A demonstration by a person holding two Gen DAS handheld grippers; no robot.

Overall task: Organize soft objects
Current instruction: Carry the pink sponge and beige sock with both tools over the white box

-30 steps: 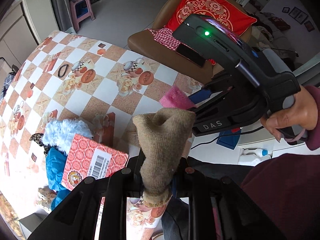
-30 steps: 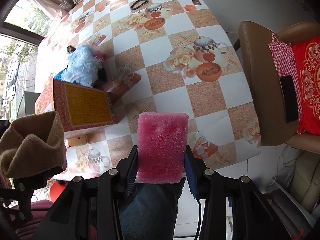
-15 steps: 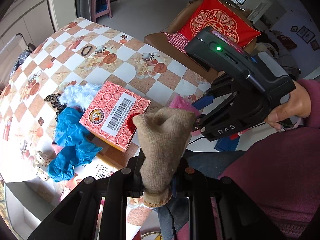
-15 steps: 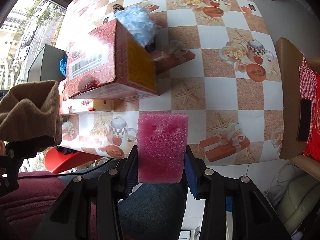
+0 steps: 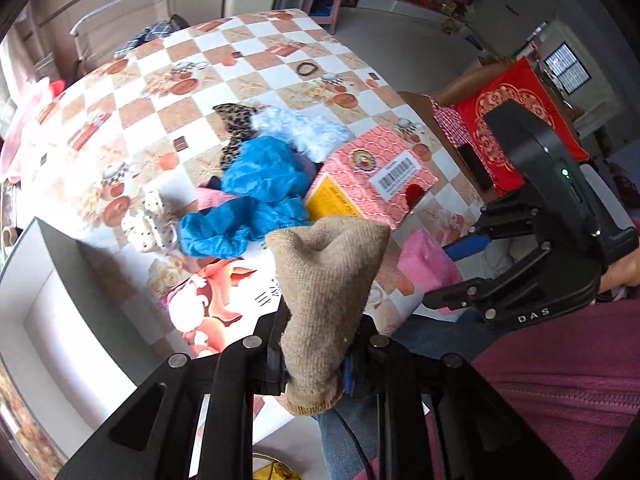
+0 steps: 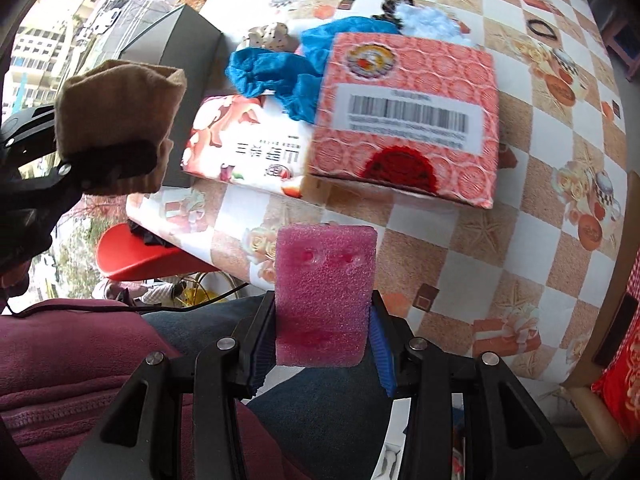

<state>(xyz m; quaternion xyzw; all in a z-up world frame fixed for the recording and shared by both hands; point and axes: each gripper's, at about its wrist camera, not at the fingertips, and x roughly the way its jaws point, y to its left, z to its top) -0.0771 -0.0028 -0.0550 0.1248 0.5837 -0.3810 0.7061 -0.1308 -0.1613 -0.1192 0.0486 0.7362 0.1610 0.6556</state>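
Observation:
My left gripper (image 5: 316, 364) is shut on a tan knitted sock (image 5: 326, 292) that stands up between its fingers; the sock (image 6: 116, 120) also shows at the left of the right wrist view. My right gripper (image 6: 322, 344) is shut on a pink foam sponge (image 6: 324, 296), seen from the side as a pink sponge (image 5: 424, 260) in the left wrist view. Both hang over the near edge of the checked table (image 6: 500, 248). On the table lie a blue cloth (image 5: 260, 196), a pale blue fluffy item (image 5: 300, 128) and a leopard-print piece (image 5: 236, 120).
A red patterned box (image 6: 408, 120) and a flat floral pack (image 6: 244, 148) sit near the table's front. A grey open box (image 5: 52, 304) stands at the table's left end. A black hair tie (image 5: 306, 69) lies far back. A chair with a red cushion (image 5: 516, 108) stands right.
Both grippers swung sideways along the table's edge and rolled, still holding sock and sponge. The grey box, blue cloth and floral pack have come into view; the red box now lies closer ahead.

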